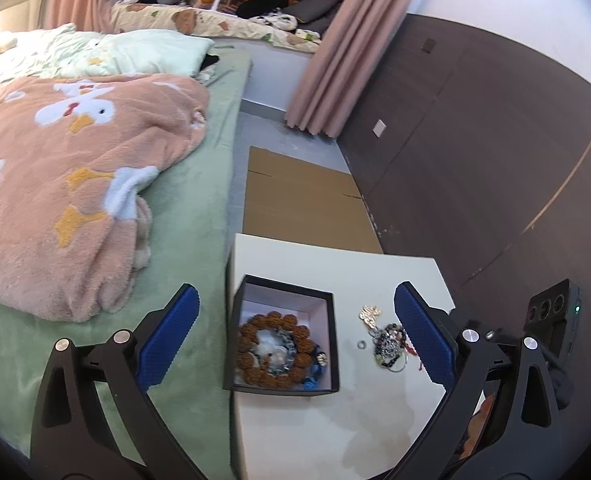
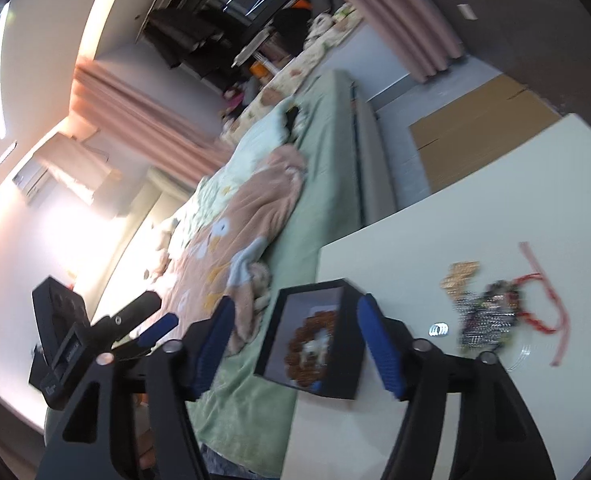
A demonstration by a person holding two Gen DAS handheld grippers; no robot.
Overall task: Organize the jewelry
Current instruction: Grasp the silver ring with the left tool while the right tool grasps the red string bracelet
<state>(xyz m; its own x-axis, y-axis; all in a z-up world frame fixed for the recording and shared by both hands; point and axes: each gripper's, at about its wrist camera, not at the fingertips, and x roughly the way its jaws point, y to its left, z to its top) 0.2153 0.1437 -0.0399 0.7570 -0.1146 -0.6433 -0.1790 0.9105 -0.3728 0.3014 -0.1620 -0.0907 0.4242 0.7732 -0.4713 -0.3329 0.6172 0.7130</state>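
A black box (image 1: 235,328) with a pale lining stands on the white table (image 1: 335,420), near its edge by the bed. A brown bead bracelet (image 1: 275,354) and blue pieces lie inside it. To its right on the table lie a tangled pile of jewelry (image 1: 389,340), a gold piece (image 1: 369,314) and a small ring (image 1: 360,345). My left gripper (image 1: 295,292) is open wide above the box, holding nothing. In the blurred right wrist view my right gripper (image 2: 295,304) is open, its pads either side of the box (image 2: 347,336) without pressing on it. The pile (image 2: 487,316) and a red cord (image 2: 543,308) lie further right.
A bed with a green sheet (image 1: 199,184) and a pink blanket (image 1: 75,180) runs along the table's left side. Flat cardboard (image 1: 303,200) lies on the floor beyond the table. A dark wall panel (image 1: 475,140) stands on the right. The other gripper's black housing (image 1: 551,316) is at the right edge.
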